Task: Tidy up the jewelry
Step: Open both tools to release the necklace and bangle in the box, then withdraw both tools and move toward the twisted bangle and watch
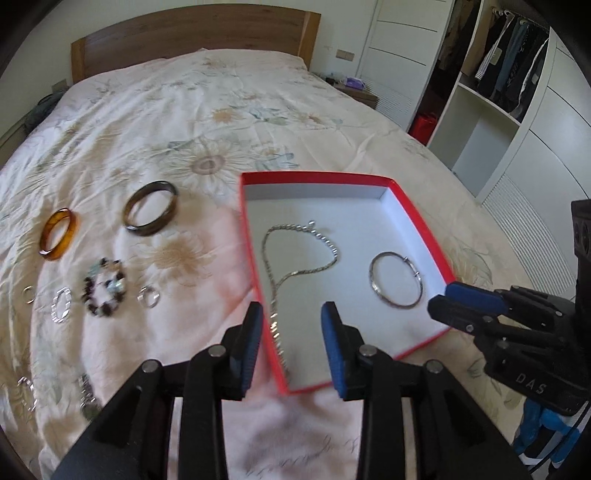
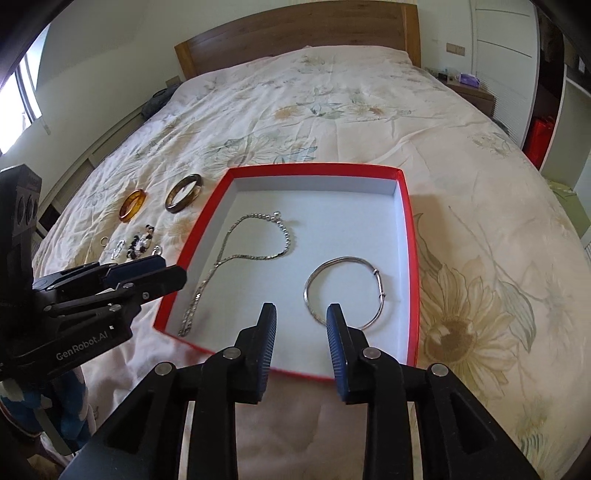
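Observation:
A red box (image 1: 317, 178) (image 2: 314, 168) with a white inside lies on the bed. In it lie a silver chain necklace (image 1: 295, 258) (image 2: 240, 254) and a thin silver bangle (image 1: 397, 278) (image 2: 345, 291). Left of the box on the bedspread lie an amber bangle (image 1: 59, 234) (image 2: 132, 206), a dark brown bangle (image 1: 150, 208) (image 2: 184, 194), a beaded bracelet (image 1: 105, 288) (image 2: 140, 243), rings (image 1: 149, 296) and small silver pieces (image 1: 61, 304). My left gripper (image 1: 291, 314) (image 2: 173, 273) is open and empty over the box's near left edge. My right gripper (image 2: 301, 314) (image 1: 441, 301) is open and empty over the box's near edge.
The floral bedspread (image 2: 480, 221) covers the whole bed, with a wooden headboard (image 1: 192, 33) at the far end. An open wardrobe (image 1: 498, 74) with hanging clothes stands to the right. More small silver jewelry (image 1: 85, 391) lies near the bed's front left edge.

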A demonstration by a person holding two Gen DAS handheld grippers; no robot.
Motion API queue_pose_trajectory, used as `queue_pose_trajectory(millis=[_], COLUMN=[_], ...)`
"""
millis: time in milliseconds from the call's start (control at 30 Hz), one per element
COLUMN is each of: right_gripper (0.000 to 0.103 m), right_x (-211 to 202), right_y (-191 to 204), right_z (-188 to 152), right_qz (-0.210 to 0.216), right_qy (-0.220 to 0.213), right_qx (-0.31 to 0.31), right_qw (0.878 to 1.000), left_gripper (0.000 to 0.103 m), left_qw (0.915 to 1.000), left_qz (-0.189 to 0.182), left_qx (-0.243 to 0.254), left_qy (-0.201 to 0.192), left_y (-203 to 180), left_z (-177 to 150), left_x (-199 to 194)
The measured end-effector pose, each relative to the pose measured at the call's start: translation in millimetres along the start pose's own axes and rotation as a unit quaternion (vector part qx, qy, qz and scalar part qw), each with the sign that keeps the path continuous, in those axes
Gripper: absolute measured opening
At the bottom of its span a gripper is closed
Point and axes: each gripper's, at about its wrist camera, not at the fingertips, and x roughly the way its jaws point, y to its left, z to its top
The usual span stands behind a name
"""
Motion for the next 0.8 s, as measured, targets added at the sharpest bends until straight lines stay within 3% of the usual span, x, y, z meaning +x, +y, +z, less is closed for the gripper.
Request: queue_pose_trajectory(millis=[400, 800], right_gripper=[0.034, 0.039], right_x=[-27, -53], right_y=[65, 120], right_z=[-41, -64], right_qz=[0.018, 0.025], right_qy=[-0.003, -0.013], right_qx=[-0.001, -0.029], right_qw=[1.0, 0.999], left_gripper=[0.031, 0.031], left_qw=[0.9974, 0.9941], left_qz=[0.063, 0.088], left_qx=[-0.024, -0.048], left_qy=[-0.026, -0.042], left_y=[49, 92], left_z=[-46, -81], left_x=[-74, -127])
